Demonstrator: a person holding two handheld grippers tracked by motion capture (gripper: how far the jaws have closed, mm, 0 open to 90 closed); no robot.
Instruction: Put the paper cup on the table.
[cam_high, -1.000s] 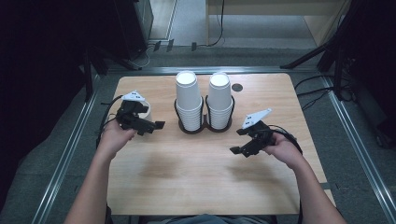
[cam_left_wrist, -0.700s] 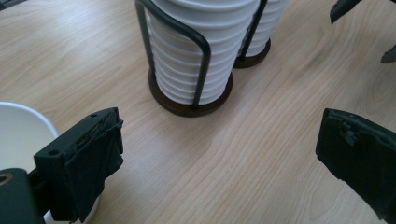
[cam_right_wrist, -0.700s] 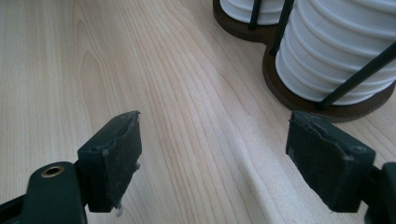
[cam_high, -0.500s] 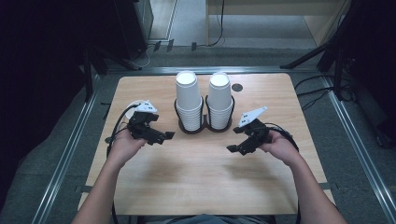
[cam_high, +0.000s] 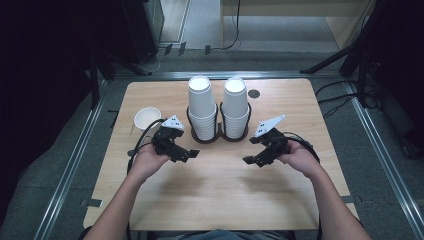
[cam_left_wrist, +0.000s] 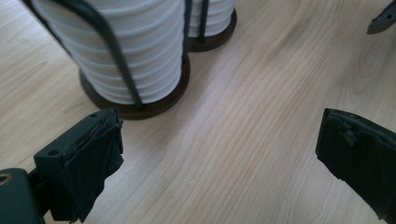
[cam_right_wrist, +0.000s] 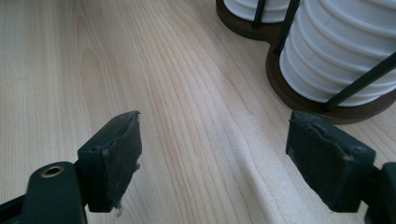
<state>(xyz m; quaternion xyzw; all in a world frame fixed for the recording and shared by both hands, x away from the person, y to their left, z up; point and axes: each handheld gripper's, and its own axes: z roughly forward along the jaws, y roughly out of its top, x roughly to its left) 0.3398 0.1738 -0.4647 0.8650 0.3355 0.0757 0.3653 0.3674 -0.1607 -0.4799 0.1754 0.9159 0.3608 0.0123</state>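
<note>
Left gripper (cam_high: 192, 154): jaws wide apart, nothing between them, bare wood beneath; held in the person's left hand (cam_high: 147, 161) just above the worktop (cam_high: 215, 200), near the front of the left cup stack.
Right gripper (cam_high: 248, 160): jaws wide apart, empty; held in the right hand (cam_high: 299, 159), near the front of the right cup stack.
Left cup stack (cam_high: 202, 107): white paper cups, nested upside down, upright in the holder, toward the worktop's far edge, about midway along it.
Right cup stack (cam_high: 234, 106): same, just beside the left one.
Holder (cam_high: 220, 137): dark double base with black wire uprights.
Single cup (cam_high: 147, 118): white, mouth up, near the worktop's left edge, apart from the stacks.
Cut off: both gripper views crop the stacks to their lower rings (cam_left_wrist: 121, 56) (cam_right_wrist: 341, 51); tops are seen from the high view.
Hard to make out: small dark disc (cam_high: 254, 93) by the far edge, nature unclear.
View difference: left gripper view catches a tip of the right gripper (cam_left_wrist: 384, 19) at its upper right corner.
</note>
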